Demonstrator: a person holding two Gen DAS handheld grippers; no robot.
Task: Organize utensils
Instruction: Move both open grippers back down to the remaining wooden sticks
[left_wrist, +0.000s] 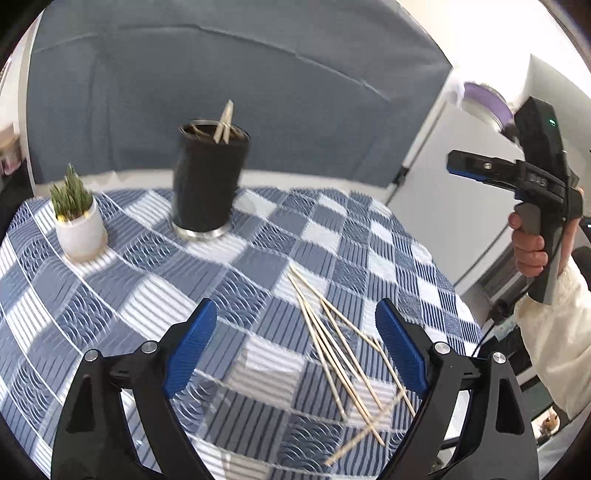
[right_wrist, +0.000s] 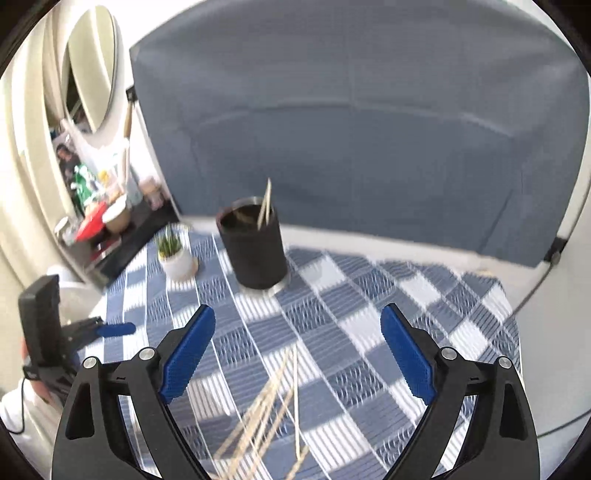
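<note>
- Blue-and-white checked cloth (left_wrist: 155, 266) covers the table, with a grey-blue backdrop (left_wrist: 221, 74) standing behind its far edge.
- Nearest in the left wrist view, the left gripper (left_wrist: 295, 343) hangs above the cloth with its blue pads spread wide and nothing between them.
- Loose wooden chopsticks (left_wrist: 332, 343) lie scattered on the cloth below and between those pads, closer to the right pad; a few cross one another, and the nearest ones are blurred.
- In the right wrist view, the right gripper (right_wrist: 297, 350) is likewise wide apart and empty, and the same chopsticks (right_wrist: 273, 402) lie under it near the bottom edge, smeared by blur.
- Seen from the left camera, the right gripper (left_wrist: 480, 166) is held up at the right side, well above the table, gripped by a hand (left_wrist: 528, 247).
- Farther off, a black cylindrical holder (left_wrist: 208, 177) stands upright on a metal base, with a couple of chopsticks (left_wrist: 224, 123) leaning inside it, well apart from both grippers.
- Left of the holder sits a small white pot with a green plant (left_wrist: 77, 225).
</note>
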